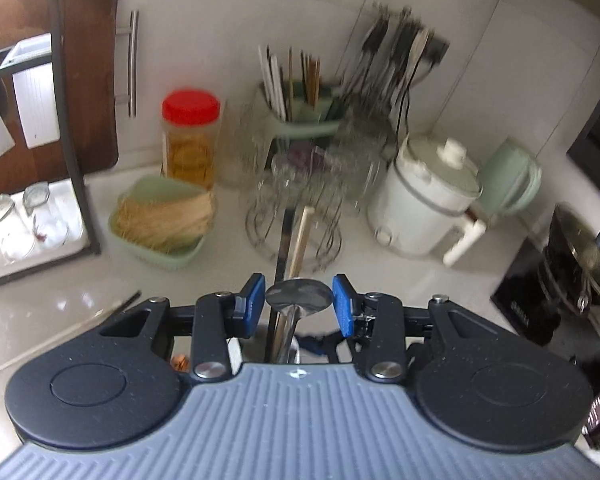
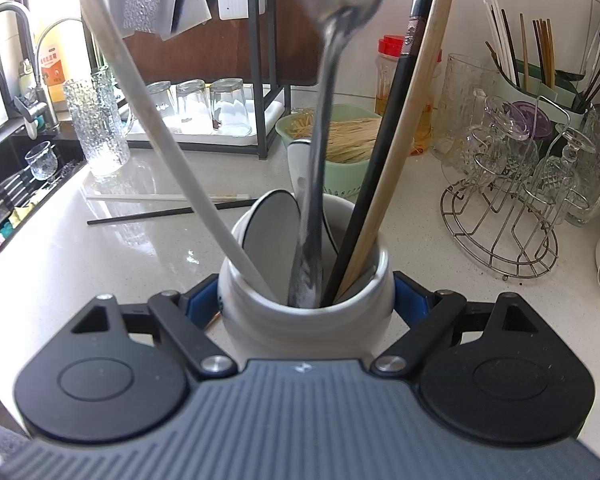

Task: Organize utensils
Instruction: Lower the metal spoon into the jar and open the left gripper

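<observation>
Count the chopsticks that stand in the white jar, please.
3: a white chopstick leaning left, then a black chopstick and a wooden chopstick side by side on the right of the white jar. More may be hidden behind the metal spoon.

Spoon bowl cut off at top — glasses blurred.

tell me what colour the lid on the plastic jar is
Red lid, clearest in the left wrist view.
</observation>
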